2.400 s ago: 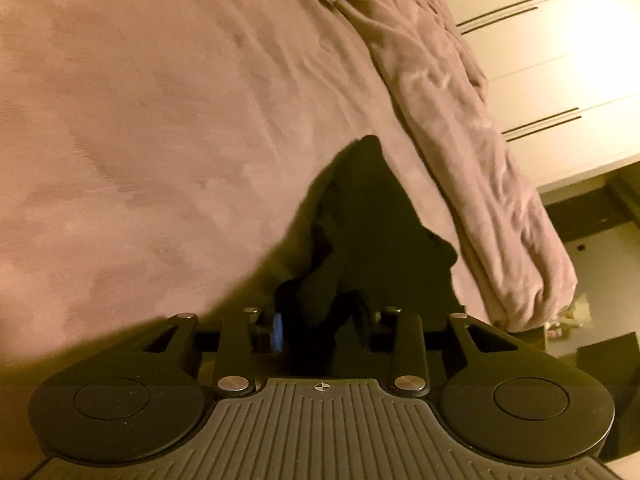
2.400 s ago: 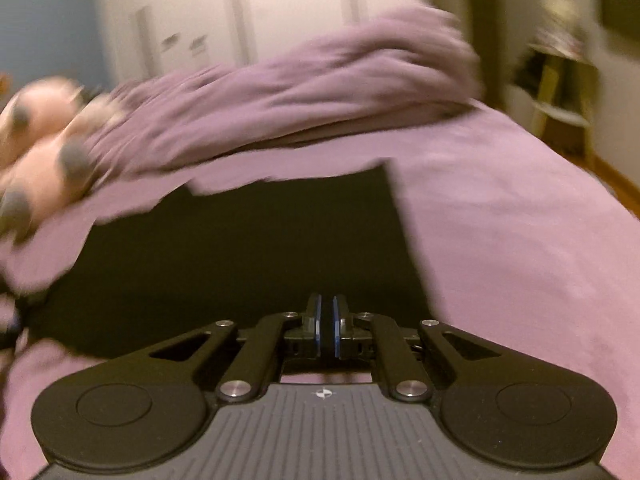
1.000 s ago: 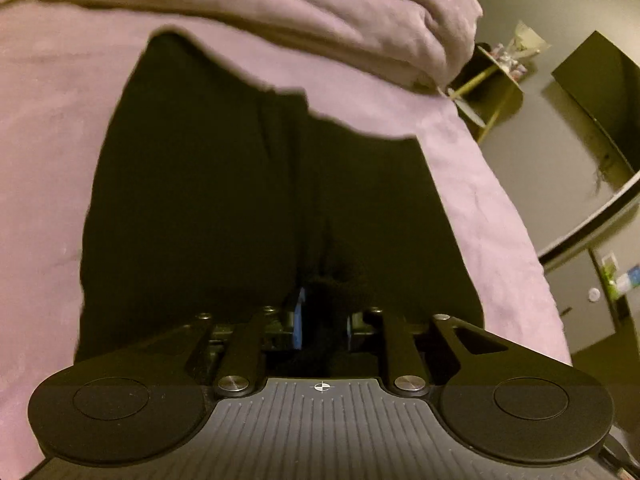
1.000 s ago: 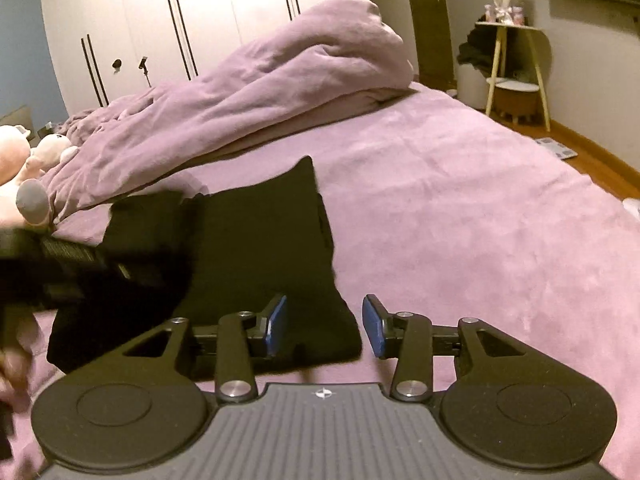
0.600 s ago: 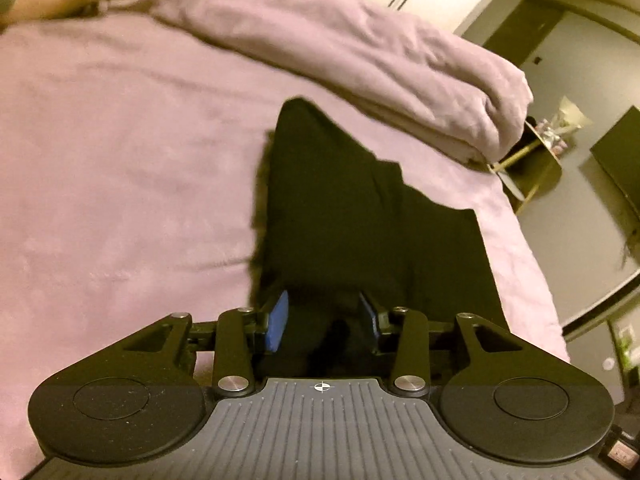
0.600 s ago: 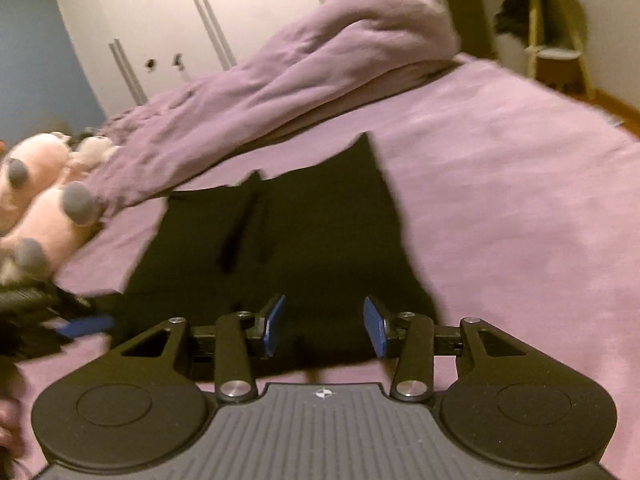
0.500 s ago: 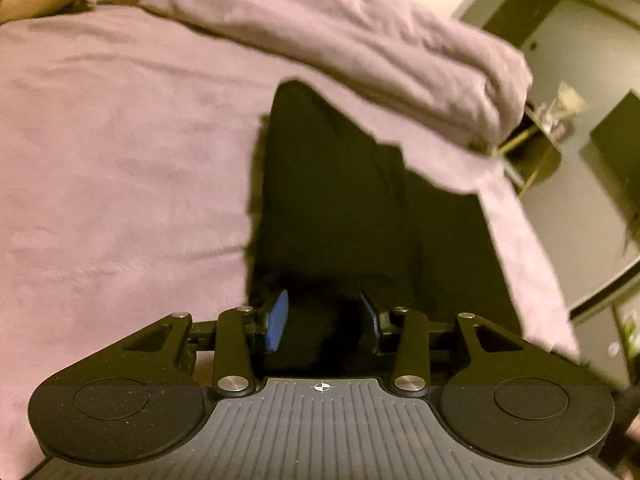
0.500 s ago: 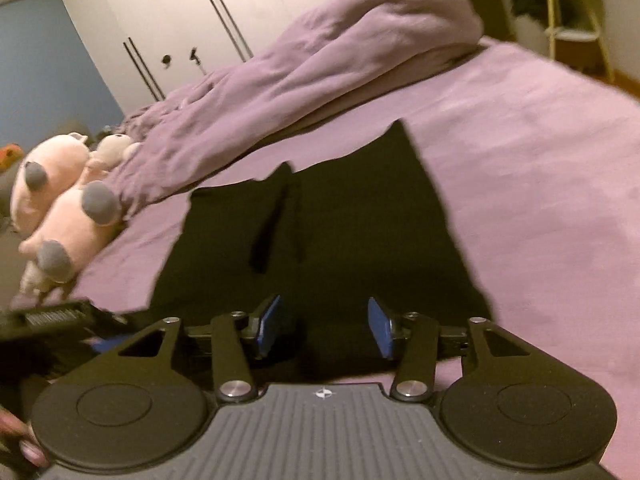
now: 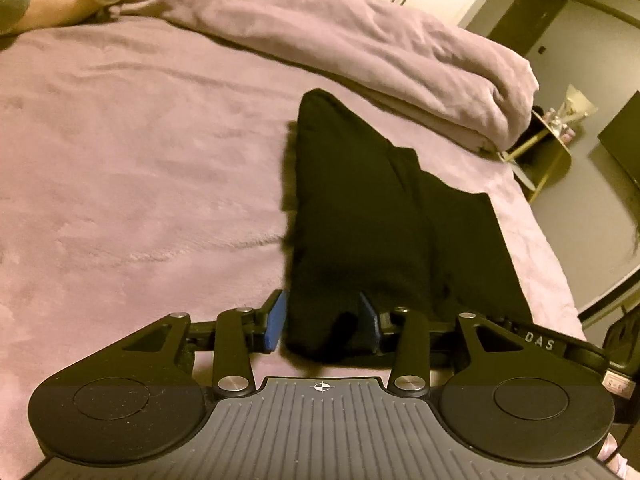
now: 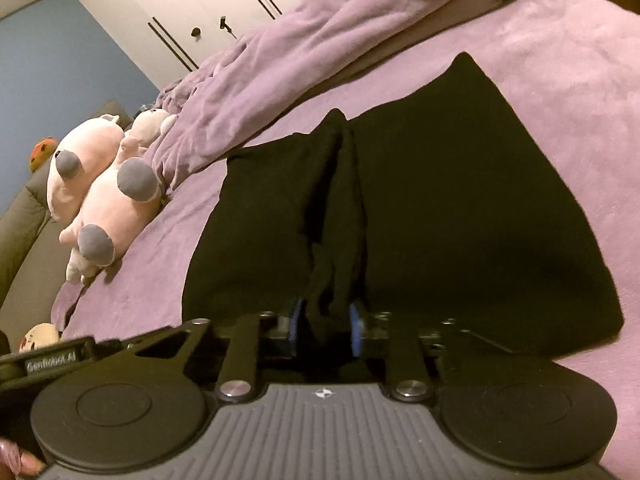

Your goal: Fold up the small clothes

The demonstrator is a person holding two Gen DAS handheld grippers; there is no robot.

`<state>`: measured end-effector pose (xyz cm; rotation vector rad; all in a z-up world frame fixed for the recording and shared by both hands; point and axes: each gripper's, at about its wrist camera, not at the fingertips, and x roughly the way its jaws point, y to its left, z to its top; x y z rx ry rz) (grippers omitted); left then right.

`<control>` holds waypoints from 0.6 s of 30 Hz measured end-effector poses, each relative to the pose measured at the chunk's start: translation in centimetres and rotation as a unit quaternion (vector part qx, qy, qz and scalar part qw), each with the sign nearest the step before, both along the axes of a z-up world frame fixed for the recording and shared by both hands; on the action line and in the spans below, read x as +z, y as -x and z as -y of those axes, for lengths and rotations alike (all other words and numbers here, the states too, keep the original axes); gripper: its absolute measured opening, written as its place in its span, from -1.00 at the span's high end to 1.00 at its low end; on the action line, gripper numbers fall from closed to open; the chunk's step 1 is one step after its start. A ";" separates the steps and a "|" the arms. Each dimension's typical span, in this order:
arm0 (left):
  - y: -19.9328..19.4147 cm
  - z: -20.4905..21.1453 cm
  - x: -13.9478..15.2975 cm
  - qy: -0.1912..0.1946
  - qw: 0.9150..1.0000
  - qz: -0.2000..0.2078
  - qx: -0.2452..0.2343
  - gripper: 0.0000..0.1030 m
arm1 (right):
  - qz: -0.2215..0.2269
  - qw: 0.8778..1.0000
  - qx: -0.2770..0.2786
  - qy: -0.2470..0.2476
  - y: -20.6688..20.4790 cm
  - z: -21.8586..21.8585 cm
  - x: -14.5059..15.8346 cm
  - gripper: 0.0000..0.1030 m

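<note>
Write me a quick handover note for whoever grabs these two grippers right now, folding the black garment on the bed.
Left gripper: fingers apart, the near edge of the black garment between them, not clamped as far as the left wrist view shows.
Right gripper: fingers closing on a bunched ridge of the garment's near edge, cloth between them.
Garment: spread on the purple bedspread, a raised crease running down its middle, beside the rolled duvet. Plush toys lie off to the side.
Done: garment laid out, part of it doubled over.
Left: probably firm up both grips, carry the near edge over, smooth flat.
</note>
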<state>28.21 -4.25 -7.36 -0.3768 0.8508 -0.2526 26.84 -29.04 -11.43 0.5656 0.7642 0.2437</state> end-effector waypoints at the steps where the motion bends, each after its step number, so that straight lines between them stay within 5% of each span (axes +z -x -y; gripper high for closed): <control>1: 0.0 -0.1 0.0 0.006 1.000 -0.005 0.002 0.12 | -0.002 1.000 0.000 -0.006 0.0 0.1 0.0 0.78; 7: -0.3 0.4 -0.5 0.005 1.000 -0.009 -0.006 0.12 | 0.046 0.997 -0.051 0.046 2.0 0.3 2.2 0.85; 12: -1.1 0.9 -2.1 0.020 0.999 -0.037 -0.017 0.11 | 0.009 0.994 -0.052 0.098 2.2 0.3 0.8 0.81; 14: -1.2 0.6 -2.5 0.021 0.999 -0.042 -0.010 0.11 | 0.006 0.996 -0.038 0.079 2.0 0.7 0.9 0.69; 18: -1.3 0.3 -2.1 0.021 0.999 -0.038 0.002 0.11 | 0.055 0.996 -0.035 0.062 1.7 1.8 3.1 -0.17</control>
